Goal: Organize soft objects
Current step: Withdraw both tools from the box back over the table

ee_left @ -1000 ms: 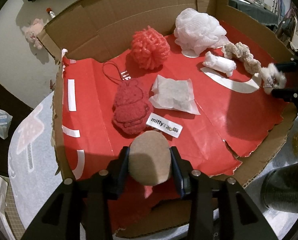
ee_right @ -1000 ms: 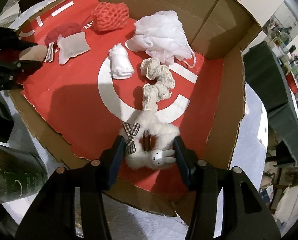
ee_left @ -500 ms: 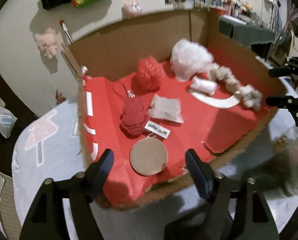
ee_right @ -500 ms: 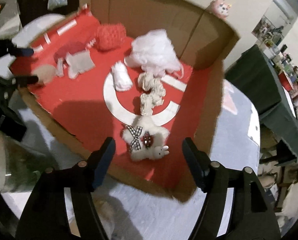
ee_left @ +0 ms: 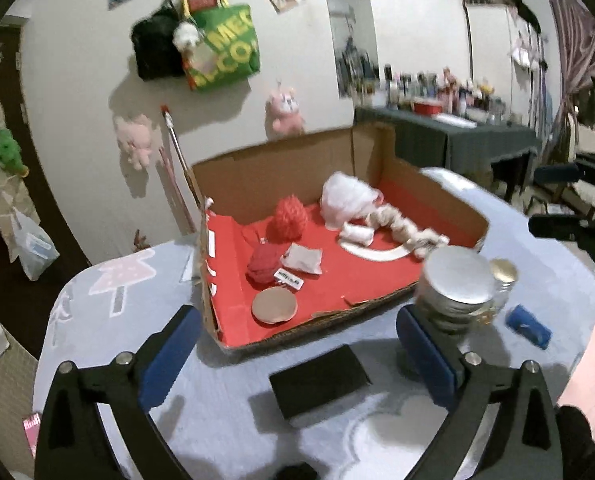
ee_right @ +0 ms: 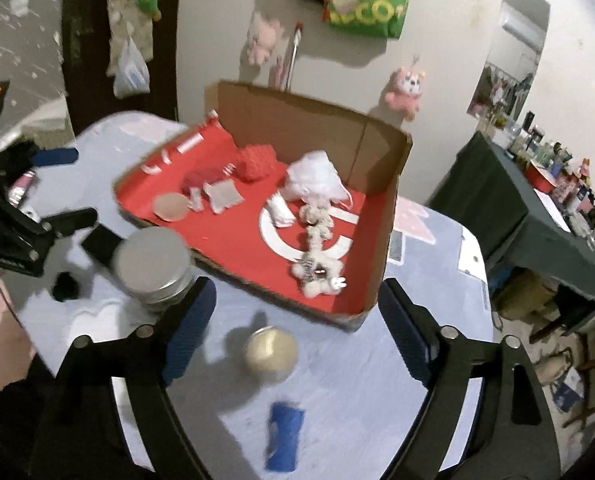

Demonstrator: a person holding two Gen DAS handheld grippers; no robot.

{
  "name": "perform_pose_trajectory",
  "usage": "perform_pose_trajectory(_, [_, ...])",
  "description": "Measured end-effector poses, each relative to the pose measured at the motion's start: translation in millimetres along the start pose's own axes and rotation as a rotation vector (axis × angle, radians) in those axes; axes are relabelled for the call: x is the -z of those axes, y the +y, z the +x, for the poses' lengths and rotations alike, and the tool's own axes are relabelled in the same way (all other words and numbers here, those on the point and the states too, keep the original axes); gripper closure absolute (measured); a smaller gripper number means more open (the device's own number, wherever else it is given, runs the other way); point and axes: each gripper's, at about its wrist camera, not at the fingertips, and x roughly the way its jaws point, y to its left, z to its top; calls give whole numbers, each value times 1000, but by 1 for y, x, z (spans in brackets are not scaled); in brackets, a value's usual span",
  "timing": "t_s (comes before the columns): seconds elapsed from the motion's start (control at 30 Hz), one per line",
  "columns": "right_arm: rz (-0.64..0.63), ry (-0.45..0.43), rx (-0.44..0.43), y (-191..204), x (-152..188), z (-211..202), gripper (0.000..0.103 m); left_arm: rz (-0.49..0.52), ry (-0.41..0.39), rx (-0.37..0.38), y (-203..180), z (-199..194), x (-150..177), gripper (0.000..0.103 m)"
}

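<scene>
A cardboard box lined in red (ee_left: pixel 453 200) (ee_right: pixel 381 256) stands on the table and holds the soft objects. Inside lie a tan round pad (ee_left: pixel 274 305) (ee_right: pixel 171 207), a dark red plush (ee_left: pixel 263 264), a red pom-pom (ee_left: pixel 290 216), a white pouch (ee_left: pixel 303 258), a white mesh puff (ee_left: pixel 347 198) (ee_right: pixel 313 174), a white roll (ee_left: pixel 356 234), a knotted rope toy (ee_left: pixel 401 226) and a white bunny plush (ee_right: pixel 319 274). My left gripper (ee_left: pixel 297 356) is open and empty, held back over the table in front of the box. My right gripper (ee_right: pixel 297 320) is open and empty, in front of the box's near edge.
A silver-lidded tin (ee_left: pixel 455 280) (ee_right: pixel 153 264), a small gold-lidded jar (ee_left: pixel 503 276) (ee_right: pixel 271 354), a blue roll (ee_left: pixel 527 326) (ee_right: pixel 283 436) and a black flat object (ee_left: pixel 319 380) sit on the light patterned tablecloth. Plush toys and a green bag (ee_left: pixel 225 52) hang on the wall behind.
Both grippers opened and pulled back out of the box. The tan pad and the bunny plush were let go and now lie in the box.
</scene>
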Motion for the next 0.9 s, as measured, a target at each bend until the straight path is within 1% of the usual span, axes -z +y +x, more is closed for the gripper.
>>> perform_pose_trajectory(0.07, [8, -59, 12, 8, 10, -20, 17, -27, -31, 1, -4, -14, 8, 0])
perform_pose_trajectory(0.27, [27, -165, 36, 30, 37, -54, 16, -65, -134, -1, -28, -51, 32, 0])
perform_pose_trajectory(0.3, [37, -184, 38, 33, 42, -58, 16, -75, -148, -7, -32, -56, 36, 0])
perform_pose_trajectory(0.33, [51, -205, 51, 36, 49, -63, 11, -84, -161, -12, -35, -60, 39, 0])
perform_pose_trajectory(0.37, [58, -218, 61, 38, 54, -66, 10, -93, -176, -8, -39, -64, 43, 0])
perform_pose_trajectory(0.43, [79, -244, 68, 42, 66, -71, 9, -116, -186, 8, -45, -69, 50, 0])
perform_pose_trajectory(0.53, [116, -258, 67, 46, 82, -69, 9, -153, -205, -7, -52, -74, 63, 0])
perform_pose_trajectory(0.6, [145, -267, 88, 48, 94, -68, 9, -164, -209, -15, -54, -73, 69, 0])
perform_pose_trajectory(0.8, [230, -269, 107, 51, 126, -55, 9, -216, -186, -16, -63, -63, 88, 0])
perform_pose_trajectory(0.87, [241, -274, 113, 51, 133, -51, 9, -220, -176, -17, -66, -58, 94, 0])
perform_pose_trajectory(0.9, [241, -273, 129, 53, 136, -49, 9, -222, -171, -20, -67, -56, 97, 0])
